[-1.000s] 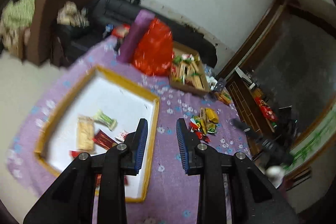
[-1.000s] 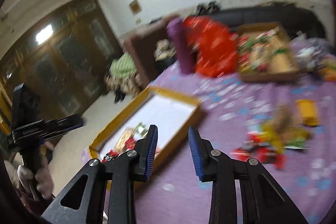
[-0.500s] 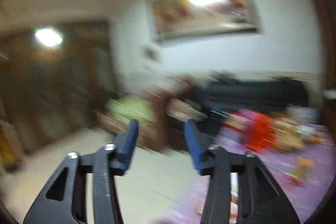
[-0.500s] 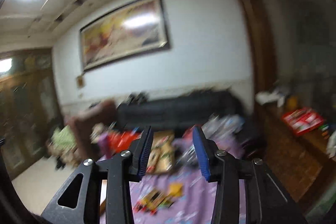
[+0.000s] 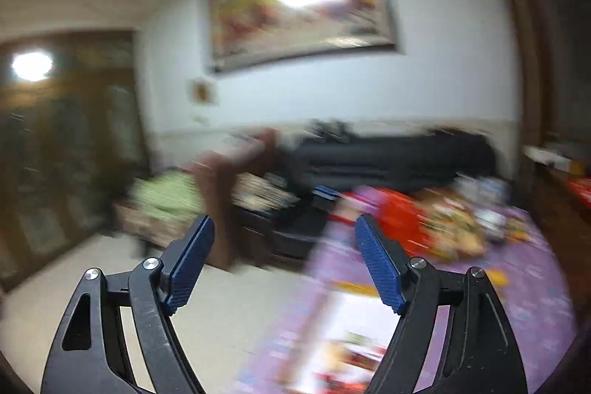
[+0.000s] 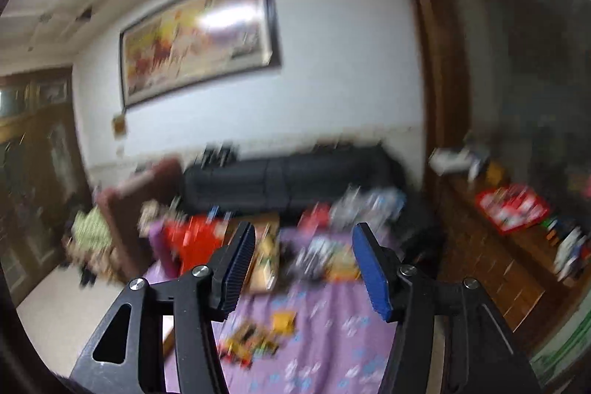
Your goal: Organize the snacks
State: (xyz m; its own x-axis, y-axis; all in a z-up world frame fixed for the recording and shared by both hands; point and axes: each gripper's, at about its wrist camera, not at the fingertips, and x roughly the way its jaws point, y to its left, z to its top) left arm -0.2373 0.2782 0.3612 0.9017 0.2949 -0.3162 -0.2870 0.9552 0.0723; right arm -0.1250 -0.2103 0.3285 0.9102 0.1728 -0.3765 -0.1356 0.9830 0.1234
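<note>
Left tongs [image 5: 284, 257] up in the air, blue pads [image 5: 380, 268] spreading wide and opening further, nothing between them. Beyond the gap, blurred floor and a brown armchair [image 5: 221, 180] with something green [image 5: 166, 194] beside it on the left. Down at the near right, under the right pad, the white tray with a yellow rim [image 5: 351, 331], a few smeared snack packets [image 5: 354, 353] lying inside it. Purple flowered cloth of the counter [image 5: 524, 290] spreading right from there. Further off on that cloth, a red bag [image 5: 399, 213] and a cardboard box full of snacks [image 5: 450, 228], all streaked by motion. Behind, a black sofa [image 5: 388, 161] along the white wall, a framed painting [image 5: 299, 10] high above it.

Right tongs [image 6: 303, 264] also raised, jaws at a middling spread and opening, gripping nothing. Just past the tips, low on the purple counter [image 6: 332, 349], a loose heap of snacks [image 6: 255, 342], yellow and red wrappers, too blurred to tell apart. Further away, the cardboard box [image 6: 266, 257] behind the left pad, the red bag [image 6: 192, 242] to its left, a purple roll [image 6: 162, 246] standing beside that. More packets [image 6: 325, 257] scattered at the far end of the counter. To the right, a wooden sideboard [image 6: 491, 253] with a red package [image 6: 509, 205] on top. Sofa [image 6: 288, 180] and painting [image 6: 195, 36] at the back wall.
</note>
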